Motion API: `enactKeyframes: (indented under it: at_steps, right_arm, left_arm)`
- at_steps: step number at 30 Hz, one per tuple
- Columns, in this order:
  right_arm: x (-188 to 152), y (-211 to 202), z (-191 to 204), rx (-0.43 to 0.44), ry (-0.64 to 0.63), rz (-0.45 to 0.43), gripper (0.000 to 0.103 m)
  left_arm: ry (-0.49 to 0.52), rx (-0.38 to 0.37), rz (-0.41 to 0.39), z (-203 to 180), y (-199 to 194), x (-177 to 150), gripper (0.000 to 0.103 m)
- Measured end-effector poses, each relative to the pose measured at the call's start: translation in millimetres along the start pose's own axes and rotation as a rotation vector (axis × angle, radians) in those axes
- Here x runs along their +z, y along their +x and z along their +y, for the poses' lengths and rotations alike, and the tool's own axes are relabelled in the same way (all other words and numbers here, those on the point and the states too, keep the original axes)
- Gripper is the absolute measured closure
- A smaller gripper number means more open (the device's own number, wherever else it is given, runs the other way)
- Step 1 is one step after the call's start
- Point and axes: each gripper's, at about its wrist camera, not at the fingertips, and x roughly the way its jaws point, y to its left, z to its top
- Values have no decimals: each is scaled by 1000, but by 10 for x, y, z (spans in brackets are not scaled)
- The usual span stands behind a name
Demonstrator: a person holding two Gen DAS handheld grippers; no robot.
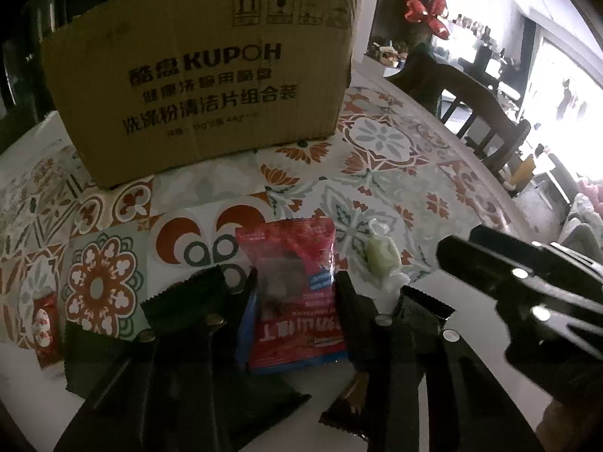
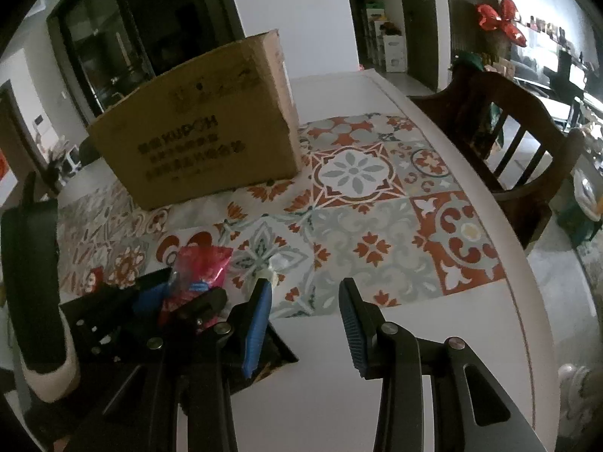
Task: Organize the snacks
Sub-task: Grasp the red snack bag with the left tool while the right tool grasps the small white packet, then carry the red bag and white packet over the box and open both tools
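Observation:
A red snack packet (image 1: 294, 293) lies between the fingers of my left gripper (image 1: 297, 282), which close on its two sides. The packet also shows in the right wrist view (image 2: 199, 267). A pale green wrapped candy (image 1: 380, 256) lies just right of it on the patterned mat. Dark green packets (image 1: 181, 301) and a brown one (image 1: 350, 406) lie around the left gripper. My right gripper (image 2: 305, 293) is open and empty above the mat; it appears at the right of the left wrist view (image 1: 527, 286). A cardboard box (image 1: 203, 75) stands behind the snacks.
A small red packet (image 1: 43, 324) lies at the far left. The round white table (image 2: 471, 320) carries a patterned mat (image 2: 377, 203). A dark wooden chair (image 2: 508, 132) stands at the table's right edge. A dark sleeve (image 2: 34, 282) is at the left.

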Motion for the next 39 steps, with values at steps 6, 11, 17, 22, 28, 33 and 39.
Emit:
enactKeyframes:
  at_steps: [6,11,17,22,28,33,39]
  right_arm:
    - [10,63,102,24,-14,6,64]
    - [25,138,157,22,-21,18,64]
    - [8,239,271,10,-48,33,65]
    - [7,307,316,9,-45,42,71]
    - [2,380,371,-11,-62,53,80]
    - [-13,435,373,-31,-66,60,84]
    - [6,384,411,-34,-61,54,84]
  left_arm:
    - [-16,-7,-17,98,-139,26,67]
    - [-10,14,-28,182,-241,59,67]
    - [8,21,-34,231,-263,74,67]
    - [21,21,-44,250,-276,72,67]
    - [20,5,-50,281,-281,81,67]
    - [19,-4,-60,307,-298,90,67]
    - [10,-12,-80,364,-413,100,67]
